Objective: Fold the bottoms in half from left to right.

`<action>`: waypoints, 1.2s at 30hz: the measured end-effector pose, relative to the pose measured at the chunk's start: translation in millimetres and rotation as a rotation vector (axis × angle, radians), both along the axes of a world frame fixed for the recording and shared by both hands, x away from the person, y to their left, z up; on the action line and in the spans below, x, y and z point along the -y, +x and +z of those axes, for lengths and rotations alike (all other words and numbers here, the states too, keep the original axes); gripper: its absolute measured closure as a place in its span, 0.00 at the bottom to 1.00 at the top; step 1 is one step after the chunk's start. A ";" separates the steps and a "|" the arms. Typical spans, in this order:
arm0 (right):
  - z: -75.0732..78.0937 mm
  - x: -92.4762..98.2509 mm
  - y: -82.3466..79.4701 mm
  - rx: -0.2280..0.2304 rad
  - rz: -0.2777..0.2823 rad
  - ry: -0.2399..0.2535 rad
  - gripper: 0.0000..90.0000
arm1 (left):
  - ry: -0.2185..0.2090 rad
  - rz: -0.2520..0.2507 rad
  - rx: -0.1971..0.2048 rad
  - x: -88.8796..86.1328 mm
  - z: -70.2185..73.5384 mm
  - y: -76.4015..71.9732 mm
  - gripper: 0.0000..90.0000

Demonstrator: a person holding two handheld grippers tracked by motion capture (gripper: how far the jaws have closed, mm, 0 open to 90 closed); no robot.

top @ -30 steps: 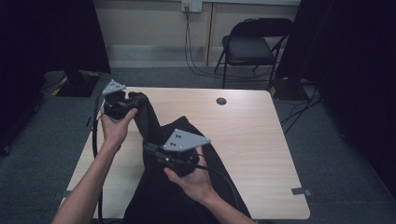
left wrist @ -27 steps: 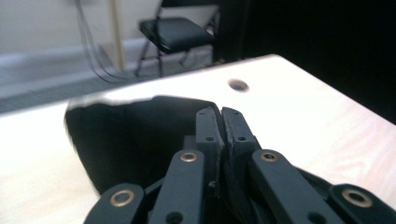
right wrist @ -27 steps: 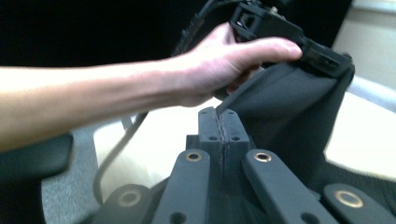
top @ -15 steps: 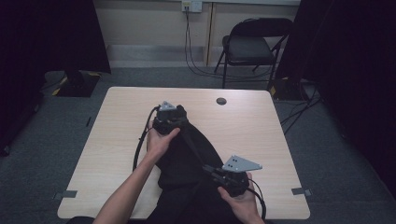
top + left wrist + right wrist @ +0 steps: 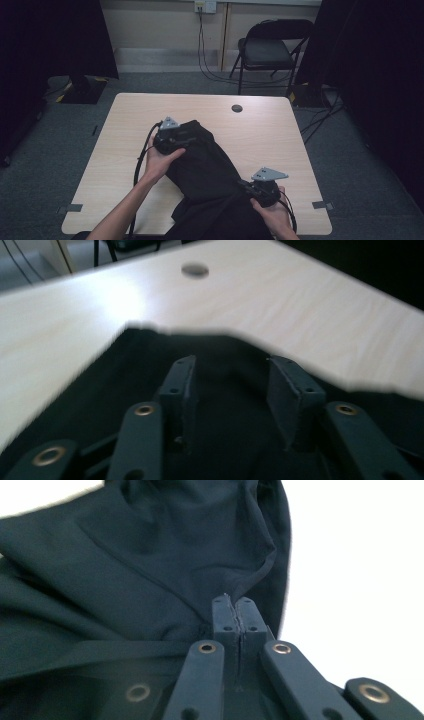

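Note:
A black garment (image 5: 205, 170) lies in a diagonal band on the light wooden table (image 5: 125, 165), running from its middle to the front edge. My left gripper (image 5: 194, 131) rests at the cloth's far end. Its jaws have just been opening and stand apart in the left gripper view (image 5: 232, 365), with the dark cloth (image 5: 100, 390) lying slack under and between them. Near the front right, my right gripper (image 5: 246, 184) is shut on the garment's edge. In the right gripper view its jaws (image 5: 233, 600) meet on a seam of the cloth (image 5: 125, 555).
A round cable hole (image 5: 237, 108) sits in the table's far middle. A folding chair (image 5: 270, 50) stands behind the table, with cables hanging from a wall socket (image 5: 205, 6). Dark curtains (image 5: 380, 75) flank both sides. Bare wood lies at the table's left and far right.
The left hand carried the cloth's far end from the far left to the table's middle, lowered it and opened its jaws. The right hand pulled its end to the front right and down.

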State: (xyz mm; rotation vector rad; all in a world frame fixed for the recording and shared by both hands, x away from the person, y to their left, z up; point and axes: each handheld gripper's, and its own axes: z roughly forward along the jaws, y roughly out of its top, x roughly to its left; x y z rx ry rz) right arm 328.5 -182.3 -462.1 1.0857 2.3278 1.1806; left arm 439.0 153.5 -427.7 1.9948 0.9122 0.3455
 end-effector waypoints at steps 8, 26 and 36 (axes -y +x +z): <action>-7.5 21.0 6.1 -0.023 -0.048 -0.090 0.99 | 0.052 -0.050 -0.115 -24.2 -39.7 -36.3 0.83; 0.8 -87.0 -23.9 0.026 0.330 0.001 0.73 | 0.188 0.120 -0.053 1.4 -65.3 39.7 0.75; -30.8 -107.1 -6.6 -0.020 0.322 -0.118 0.90 | 0.159 0.145 -0.009 -2.9 -70.7 66.6 0.67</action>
